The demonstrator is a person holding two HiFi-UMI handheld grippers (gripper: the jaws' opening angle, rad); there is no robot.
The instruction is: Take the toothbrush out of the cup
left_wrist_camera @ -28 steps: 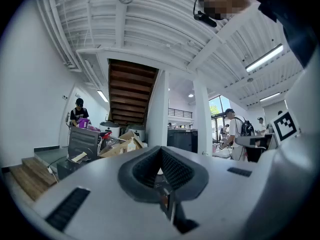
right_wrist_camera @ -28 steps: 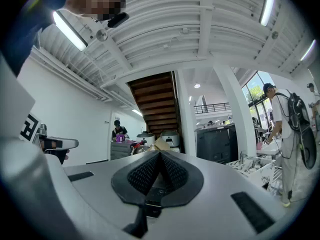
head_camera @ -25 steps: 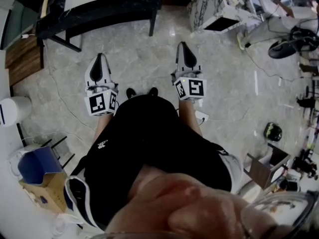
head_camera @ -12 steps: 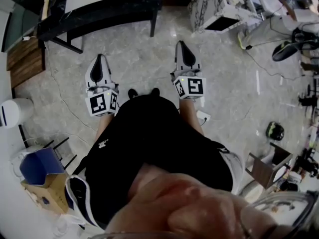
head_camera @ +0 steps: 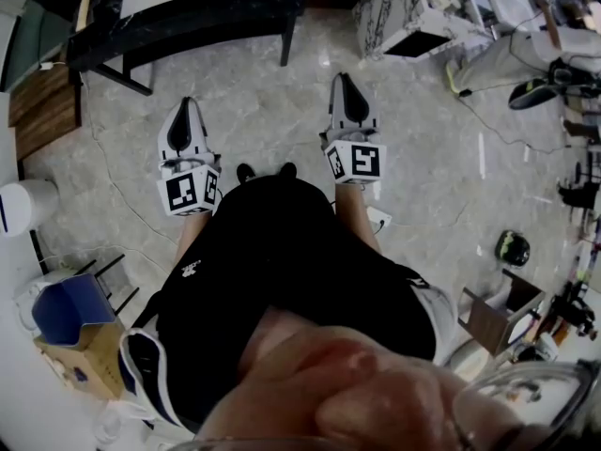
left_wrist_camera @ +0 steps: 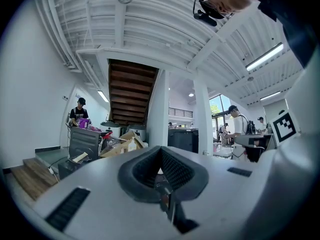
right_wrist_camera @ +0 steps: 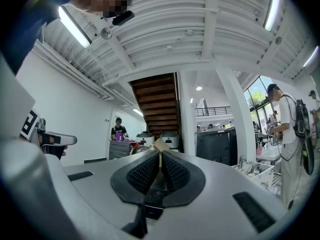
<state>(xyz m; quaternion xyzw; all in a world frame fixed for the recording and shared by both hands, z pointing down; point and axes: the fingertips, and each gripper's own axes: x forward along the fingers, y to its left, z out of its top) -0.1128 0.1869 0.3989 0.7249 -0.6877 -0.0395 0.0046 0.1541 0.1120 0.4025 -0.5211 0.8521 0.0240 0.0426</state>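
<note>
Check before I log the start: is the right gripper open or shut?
Shut. The right gripper has its pads pressed together, nothing between them.

White left tool (head_camera: 187,104) and right tool (head_camera: 345,82) carry black-and-white marker cubes (head_camera: 191,193); clothes (head_camera: 282,261) are black.

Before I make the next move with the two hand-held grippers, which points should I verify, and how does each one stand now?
1. Cup in sight: not ok, no view shows one.
2. Toothbrush in sight: not ok, none visible.
3. Left hand-held gripper empty: ok, jaws together, nothing between them.
4. Right hand-held gripper empty: ok, jaws together, nothing between them.
5. Jaws open for a grasp: not ok, both are shut.
6. Grippers over a work surface: not ok, both are held above the floor.
</note>
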